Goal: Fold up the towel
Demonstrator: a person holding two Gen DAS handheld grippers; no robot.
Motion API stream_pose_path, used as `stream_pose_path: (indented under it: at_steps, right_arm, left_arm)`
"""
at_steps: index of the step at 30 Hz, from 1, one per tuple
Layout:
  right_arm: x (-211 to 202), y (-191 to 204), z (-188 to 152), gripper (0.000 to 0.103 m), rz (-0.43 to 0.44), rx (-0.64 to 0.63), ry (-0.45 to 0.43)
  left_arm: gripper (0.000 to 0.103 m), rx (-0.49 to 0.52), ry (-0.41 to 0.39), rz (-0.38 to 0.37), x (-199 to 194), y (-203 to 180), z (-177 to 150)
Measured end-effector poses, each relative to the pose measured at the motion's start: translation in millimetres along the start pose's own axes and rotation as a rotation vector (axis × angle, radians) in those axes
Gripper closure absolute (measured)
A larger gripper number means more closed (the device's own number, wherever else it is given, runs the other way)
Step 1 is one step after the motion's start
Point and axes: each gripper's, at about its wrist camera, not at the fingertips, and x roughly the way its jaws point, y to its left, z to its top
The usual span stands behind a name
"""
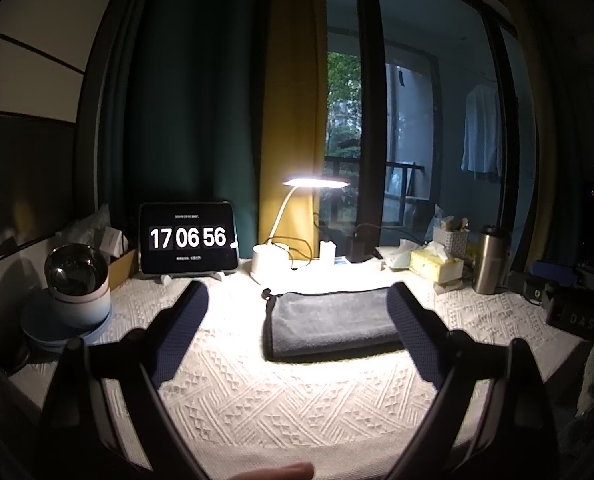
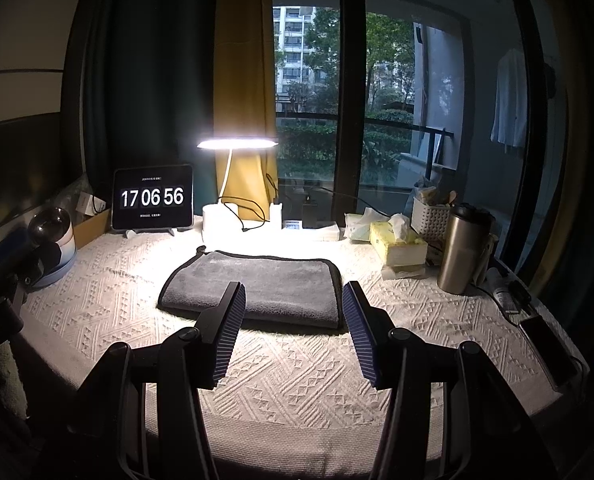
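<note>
A grey towel (image 1: 331,322) with dark edging lies folded into a thick rectangle on the white woven tablecloth (image 1: 277,396), under the lit lamp. It also shows in the right wrist view (image 2: 257,284). My left gripper (image 1: 299,300) is open and empty, held above the cloth in front of the towel, its right finger overlapping the towel's right end in view. My right gripper (image 2: 295,294) is open and empty, hovering just in front of the towel's near edge. Neither gripper touches the towel.
Behind the towel stand a lit white desk lamp (image 2: 237,144) with cables, and a tablet clock (image 2: 153,198). A steel tumbler (image 2: 463,248), tissue box (image 2: 401,246) and basket are at the right, a phone (image 2: 549,350) at the right edge, and a bowl stack (image 1: 77,280) at the left.
</note>
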Motion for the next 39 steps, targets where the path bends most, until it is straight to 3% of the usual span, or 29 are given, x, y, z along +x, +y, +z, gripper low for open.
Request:
stream_pose_path:
  at_steps: [36,39]
  right_arm:
    - [1.4,7.9,-0.4,0.049,0.008,0.001,0.004]
    - [1.3,8.0,-0.2,0.049,0.011,0.003,0.005]
  left_arm:
    - [0.011,-0.009,0.0,0.002,0.0,0.6,0.2]
    - [0.007,-0.013,-0.01,-0.002,-1.3,-0.5,0.0]
